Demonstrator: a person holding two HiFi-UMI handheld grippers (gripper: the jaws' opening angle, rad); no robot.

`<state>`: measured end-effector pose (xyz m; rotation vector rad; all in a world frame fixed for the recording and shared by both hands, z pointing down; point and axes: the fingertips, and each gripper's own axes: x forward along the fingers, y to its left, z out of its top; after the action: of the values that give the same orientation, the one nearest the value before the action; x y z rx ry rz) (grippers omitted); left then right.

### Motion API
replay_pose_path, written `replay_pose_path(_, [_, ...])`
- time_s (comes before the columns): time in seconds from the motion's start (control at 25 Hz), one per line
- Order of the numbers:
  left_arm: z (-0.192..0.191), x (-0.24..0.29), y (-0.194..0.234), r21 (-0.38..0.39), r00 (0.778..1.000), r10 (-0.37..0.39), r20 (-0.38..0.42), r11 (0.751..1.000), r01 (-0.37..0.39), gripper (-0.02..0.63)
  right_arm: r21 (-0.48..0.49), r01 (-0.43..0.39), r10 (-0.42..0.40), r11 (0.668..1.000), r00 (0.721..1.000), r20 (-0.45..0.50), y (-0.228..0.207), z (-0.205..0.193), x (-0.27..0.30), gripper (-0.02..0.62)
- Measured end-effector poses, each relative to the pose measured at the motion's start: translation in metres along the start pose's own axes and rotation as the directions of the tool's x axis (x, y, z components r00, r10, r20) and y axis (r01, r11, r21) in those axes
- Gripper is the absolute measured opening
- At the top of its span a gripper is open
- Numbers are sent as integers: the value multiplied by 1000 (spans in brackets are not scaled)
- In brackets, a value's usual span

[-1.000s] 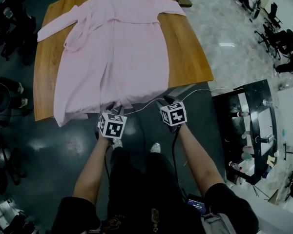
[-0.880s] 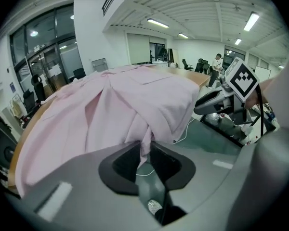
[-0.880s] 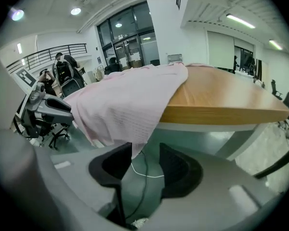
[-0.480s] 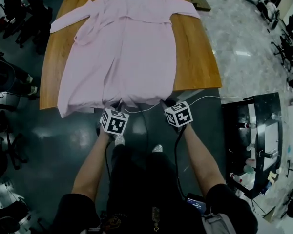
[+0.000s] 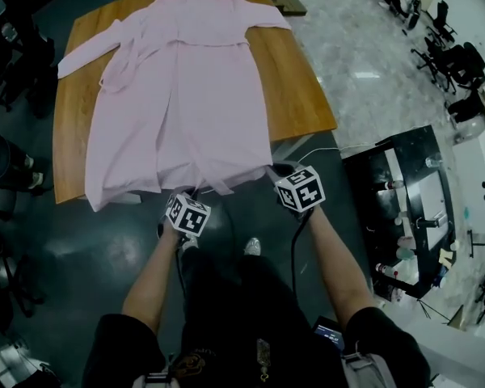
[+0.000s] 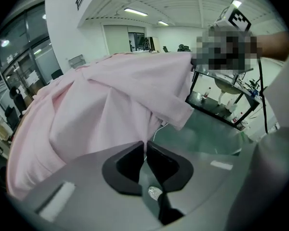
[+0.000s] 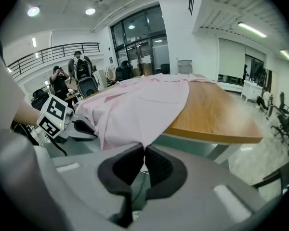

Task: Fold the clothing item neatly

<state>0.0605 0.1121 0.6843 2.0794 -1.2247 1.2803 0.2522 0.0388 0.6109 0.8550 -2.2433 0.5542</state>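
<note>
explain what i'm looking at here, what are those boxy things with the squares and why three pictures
No robot here: a person holds a two-jaw gripper in each hand. The patterned cubes are part of those grippers. The top-down picture comes from a camera on the person's head; the other two come from cameras riding on each gripper, looking along its jaws. On the wooden table lies a pale pink robe, spread flat with its hem hanging over the near edge. The left gripper has just been closing its jaws and now pinches the hem; the right gripper is shut on the hem too.
</note>
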Motion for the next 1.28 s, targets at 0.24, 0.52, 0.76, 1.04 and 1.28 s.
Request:
replay_pose_path(0.24, [-9,6,-37,61,995,-95,-28,993,96,21,35,86,-85,996,996,-25,-18,-4,-24,9])
replay_pose_path(0.52, [-4,-2,-38,21,994,-111,-9,994,111,35,43,96,-95,994,995,-32,-23,-8,-29,9])
replay_pose_path(0.76, [21,-18,-42,-61,989,-137,61,988,140,149,25,86,-85,996,996,-33,-23,-7,-29,9])
replay_pose_path(1.04, [93,-22,-15,-216,981,-36,192,973,78,160,16,93,-92,996,995,-40,-23,-9,-27,9])
replay_pose_path(1.28, [104,-12,8,-343,986,62,152,939,-7,164,17,95,-94,995,994,-52,-24,-14,-25,9])
